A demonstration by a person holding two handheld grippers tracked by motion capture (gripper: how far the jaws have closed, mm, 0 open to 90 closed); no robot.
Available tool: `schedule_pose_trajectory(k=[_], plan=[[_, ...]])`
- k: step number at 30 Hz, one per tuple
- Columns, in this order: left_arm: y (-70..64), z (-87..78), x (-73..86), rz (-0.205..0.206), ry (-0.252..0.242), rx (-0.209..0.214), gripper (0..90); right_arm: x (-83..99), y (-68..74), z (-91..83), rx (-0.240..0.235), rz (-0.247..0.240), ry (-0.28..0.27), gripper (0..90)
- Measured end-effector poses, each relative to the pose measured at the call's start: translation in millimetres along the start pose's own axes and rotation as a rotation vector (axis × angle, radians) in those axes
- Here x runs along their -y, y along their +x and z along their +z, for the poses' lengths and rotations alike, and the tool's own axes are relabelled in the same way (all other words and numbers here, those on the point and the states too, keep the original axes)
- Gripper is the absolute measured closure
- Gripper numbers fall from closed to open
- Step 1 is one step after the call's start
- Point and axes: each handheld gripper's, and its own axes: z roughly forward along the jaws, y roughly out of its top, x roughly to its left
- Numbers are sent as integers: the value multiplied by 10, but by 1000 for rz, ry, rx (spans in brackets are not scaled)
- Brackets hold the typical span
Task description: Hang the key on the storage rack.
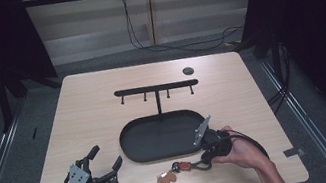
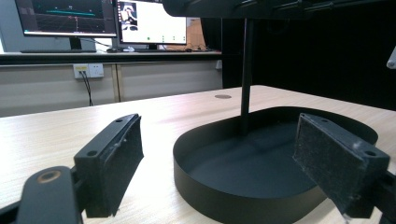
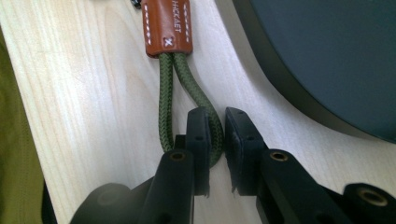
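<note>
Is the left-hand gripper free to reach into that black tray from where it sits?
Probably yes. The left gripper sits open beside the black tray, with bare table between them. The right gripper, pinching the green cord loop, stays at the tray's other end.

The room is dim at its edges, nearly black on both sides, while overhead light falls evenly on the pale wooden worktop (image 1: 103, 112) and leaves only soft shadows. The high view is slightly soft. In the left gripper view two glowing monitor screens (image 2: 107, 16) are washed out. In the right gripper view the olive braided cord loop (image 3: 168, 93) is sharp, and the nearest black claw parts blur.
</note>
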Motion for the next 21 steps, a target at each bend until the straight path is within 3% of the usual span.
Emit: schedule_pose_trajectory(k=[9, 12, 21], plan=[[0, -1, 0, 0, 1, -1, 155, -88, 49, 8, 31, -53, 73, 793], [0, -1, 0, 0, 1, -1, 155, -104, 57, 10, 50, -39, 86, 828], [1, 1, 0, 0, 0, 1, 155, -88, -2, -8, -4, 18, 81, 850]])
